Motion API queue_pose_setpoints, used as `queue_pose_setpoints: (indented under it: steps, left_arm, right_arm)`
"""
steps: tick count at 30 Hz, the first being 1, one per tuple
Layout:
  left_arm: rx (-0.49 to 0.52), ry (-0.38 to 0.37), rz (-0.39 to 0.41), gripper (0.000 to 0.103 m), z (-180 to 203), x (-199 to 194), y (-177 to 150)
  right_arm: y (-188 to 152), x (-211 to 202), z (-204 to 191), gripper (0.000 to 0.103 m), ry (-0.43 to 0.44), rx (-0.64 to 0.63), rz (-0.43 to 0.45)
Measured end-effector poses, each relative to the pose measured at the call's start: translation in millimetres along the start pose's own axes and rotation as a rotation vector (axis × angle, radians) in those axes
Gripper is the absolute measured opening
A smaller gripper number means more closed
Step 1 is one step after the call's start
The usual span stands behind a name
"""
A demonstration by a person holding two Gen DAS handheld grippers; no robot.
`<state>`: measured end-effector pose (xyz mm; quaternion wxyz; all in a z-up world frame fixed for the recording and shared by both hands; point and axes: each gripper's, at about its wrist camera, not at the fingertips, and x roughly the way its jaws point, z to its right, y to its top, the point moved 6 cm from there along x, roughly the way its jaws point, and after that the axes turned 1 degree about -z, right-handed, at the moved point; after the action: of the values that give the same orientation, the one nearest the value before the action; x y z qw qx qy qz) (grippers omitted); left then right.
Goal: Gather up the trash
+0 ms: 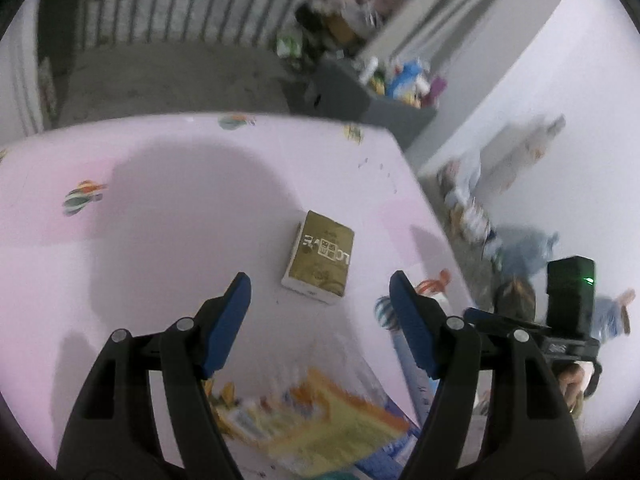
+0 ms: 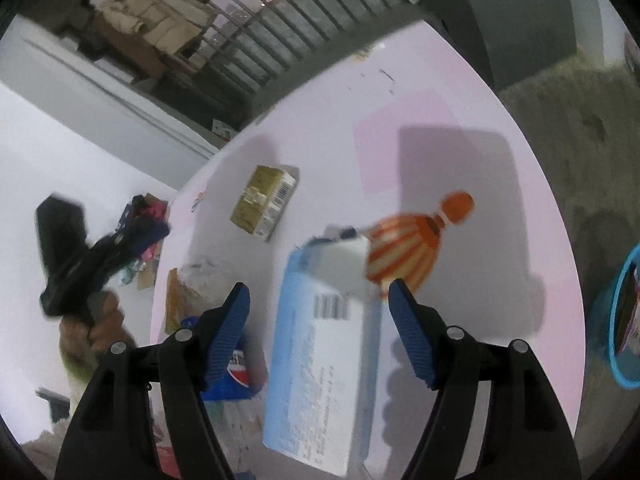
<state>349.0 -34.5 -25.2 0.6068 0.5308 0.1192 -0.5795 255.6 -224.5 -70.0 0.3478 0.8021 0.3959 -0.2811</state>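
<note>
Both grippers hover over a pale pink table (image 1: 160,200) printed with small balloon motifs, and each has its blue-padded fingers spread wide apart, gripping nothing. In the left wrist view the left gripper (image 1: 320,308) points toward a gold box (image 1: 320,258) that lies flat on the table at about 12 o'clock from the fingertips, just beyond them and clear of both pads. Below the fingers, at 6 o'clock, a blurred yellow and orange wrapper (image 1: 320,420) lies on the table, and the other gripper's black body with a green light shows at 3 o'clock past the table edge. In the right wrist view the right gripper (image 2: 320,312) hangs above a light blue carton (image 2: 320,360) with a barcode, which lies flat between the spread fingers and reaches toward 6 o'clock. Its far end touches or overlaps an orange-and-white striped balloon print (image 2: 408,248) at 1 o'clock; which one I cannot tell. The gold box (image 2: 262,200) sits at 11 o'clock, apart from the carton. A blue packet (image 2: 236,376) lies beside the left finger at 8 o'clock, with crumpled clear plastic (image 2: 200,276) near it. A blue-rimmed bin (image 2: 624,320) stands on the floor at 3 o'clock
</note>
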Motion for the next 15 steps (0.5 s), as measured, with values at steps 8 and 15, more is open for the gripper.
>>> queue_pose_setpoints:
  steps: [8,15]
  left_arm:
    - [0.054,0.074,-0.277,0.067,-4.0,81.2,26.0]
    - [0.097,0.124,-0.357,0.067,6.9,107.1,23.0]
  right_arm:
    - [-10.9,2.9,23.8,0.070,0.006,0.056,-0.034]
    - [-12.8,8.6,33.6,0.070,0.036,0.083,-0.037]
